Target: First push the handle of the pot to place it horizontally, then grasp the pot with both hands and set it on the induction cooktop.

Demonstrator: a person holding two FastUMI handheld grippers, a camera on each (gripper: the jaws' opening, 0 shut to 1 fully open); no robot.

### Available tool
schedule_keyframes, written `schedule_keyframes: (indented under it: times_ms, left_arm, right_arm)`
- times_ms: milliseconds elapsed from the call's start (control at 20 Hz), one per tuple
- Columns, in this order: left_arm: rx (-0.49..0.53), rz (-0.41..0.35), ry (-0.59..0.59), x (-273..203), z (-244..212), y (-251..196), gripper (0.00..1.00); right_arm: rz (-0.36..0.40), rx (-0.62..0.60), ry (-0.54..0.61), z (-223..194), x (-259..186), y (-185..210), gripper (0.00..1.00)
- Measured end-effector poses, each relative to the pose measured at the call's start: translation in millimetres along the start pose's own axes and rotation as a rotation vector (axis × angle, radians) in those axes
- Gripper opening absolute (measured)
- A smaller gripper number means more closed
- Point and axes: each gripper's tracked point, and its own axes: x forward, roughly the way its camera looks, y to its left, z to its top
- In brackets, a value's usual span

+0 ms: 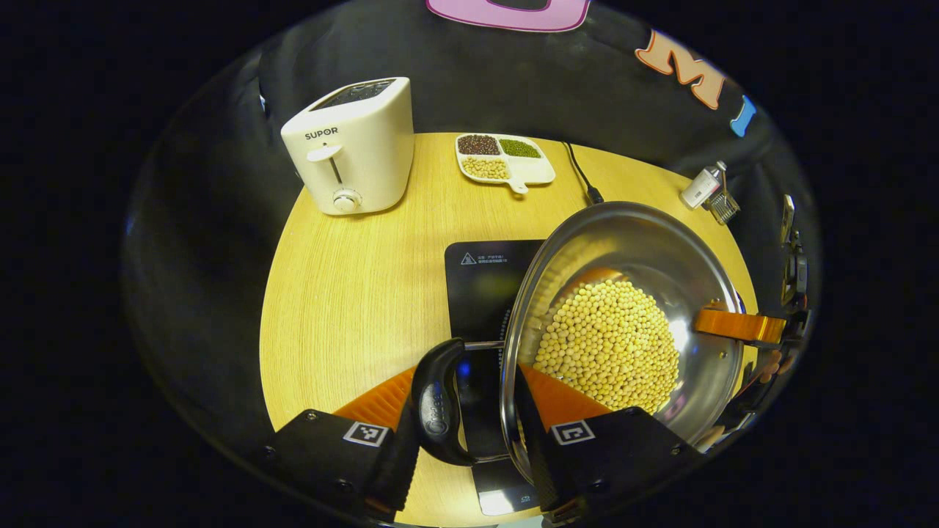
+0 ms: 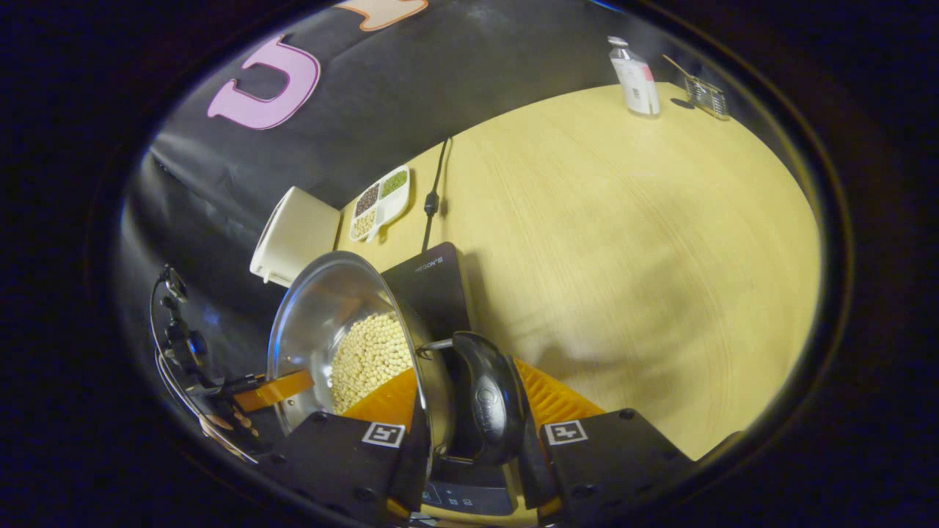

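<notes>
Gripping pot [image 1: 623,323] from both sides: left gripper [image 1: 469,411] pinches near black handle [image 1: 438,403] and rim, right gripper [image 2: 469,418] clamps opposite handle [image 2: 486,403]. Pot steel, tilted, soybeans [image 1: 609,345] inside, held over black cooktop [image 1: 484,286]. Toaster [image 1: 352,147], bean dish [image 1: 505,159] at far table [image 1: 345,293] edge; bottle [image 2: 635,77] well apart, wide bare wood beside.

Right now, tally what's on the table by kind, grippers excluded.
Pot of beans: 1
Induction cooktop: 1
Toaster: 1
Divided dish of beans: 1
Bottle: 1
Small wire rack: 1
Power cable: 1
Total: 7
</notes>
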Motion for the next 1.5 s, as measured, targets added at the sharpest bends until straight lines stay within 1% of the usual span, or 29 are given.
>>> schedule_keyframes:
  times_ms: [500, 550, 850, 900, 950, 1000, 1050, 1100, 1150, 1200, 1250, 1300, 1400, 1500]
  left_arm:
    - [0.012, -0.005, 0.001, -2, 0, -3, 0.66]
    - [0.013, -0.005, 0.003, -2, 1, -3, 0.66]
    - [0.003, 0.006, 0.009, -3, 0, -2, 0.68]
    - [-0.003, 0.012, 0.011, -2, 0, -2, 0.68]
    - [-0.008, 0.025, 0.016, -1, -3, -1, 0.7]
    - [-0.01, 0.043, 0.02, 0, -4, 1, 0.72]
    - [-0.009, 0.054, 0.023, -1, -5, 3, 0.77]
    - [-0.015, 0.066, 0.02, -1, -6, 3, 0.77]
    - [-0.015, 0.08, 0.021, 0, -6, 5, 0.88]
    - [-0.017, 0.095, 0.033, 1, -9, 8, 0.92]
    - [-0.024, 0.096, 0.029, -4, -10, 5, 1.0]
    - [-0.031, 0.089, 0.018, -4, -9, 2, 1.0]
    - [-0.026, 0.084, -0.007, -11, -5, -2, 0.99]
    - [-0.006, 0.091, -0.036, -20, 0, -5, 0.98]
  right_arm:
    - [-0.001, 0.007, 0.002, 0, 0, -1, 0.49]
    - [-0.003, 0.008, 0.002, 1, 0, -1, 0.51]
    - [-0.008, 0.013, 0.008, 0, -1, -1, 0.5]
    - [-0.009, 0.016, 0.011, -1, -1, -1, 0.53]
    - [-0.01, 0.019, 0.013, 0, -1, -1, 0.52]
    - [-0.014, 0.016, 0.015, -1, -1, -2, 0.54]
    - [-0.023, 0.012, 0.015, -2, 0, -4, 0.55]
    - [-0.033, 0.007, 0.013, -1, -2, -6, 0.58]
    - [-0.036, 0.001, 0.015, -1, -1, -7, 0.63]
    - [-0.032, -0.003, 0.016, -2, -3, -8, 0.73]
    - [-0.023, -0.005, 0.014, -1, -4, -6, 0.8]
    - [-0.008, -0.005, 0.004, 1, -4, -3, 0.89]
    - [0.0, -0.004, -0.017, 6, -9, -2, 1.0]
    - [-0.005, -0.012, -0.033, 10, -14, -5, 1.0]
